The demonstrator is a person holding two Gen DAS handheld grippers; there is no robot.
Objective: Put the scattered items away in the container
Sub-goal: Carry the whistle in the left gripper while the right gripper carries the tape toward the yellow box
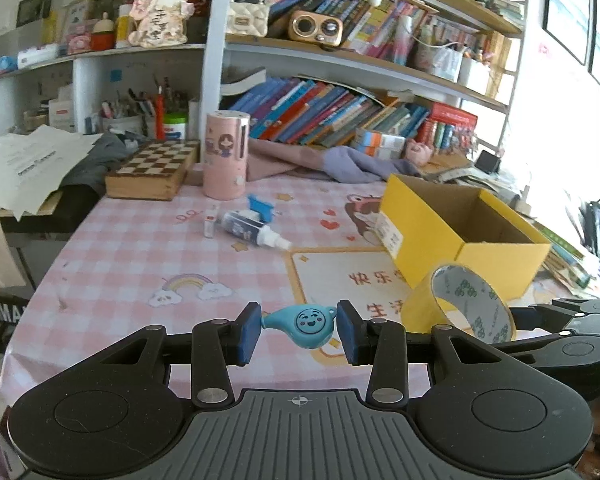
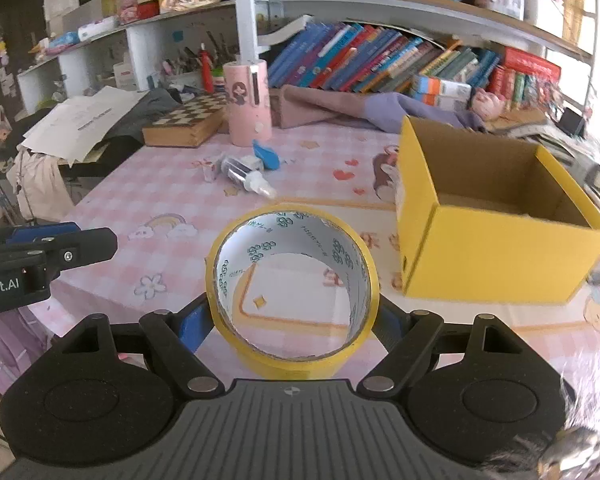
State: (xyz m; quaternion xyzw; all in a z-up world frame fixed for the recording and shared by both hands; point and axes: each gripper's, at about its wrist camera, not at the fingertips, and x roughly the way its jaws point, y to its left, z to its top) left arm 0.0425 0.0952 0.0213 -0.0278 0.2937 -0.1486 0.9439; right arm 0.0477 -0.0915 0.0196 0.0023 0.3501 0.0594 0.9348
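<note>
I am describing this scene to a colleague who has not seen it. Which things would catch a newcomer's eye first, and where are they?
The right gripper holds a big yellow tape roll above the pink checked tablecloth. The left gripper clamps a small blue whistle with a smiling face. An open yellow box stands on the table to the right.

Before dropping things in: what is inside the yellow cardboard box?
The open yellow cardboard box shows only bare brown inner walls and part of its floor; its near wall hides the front of the floor.
</note>
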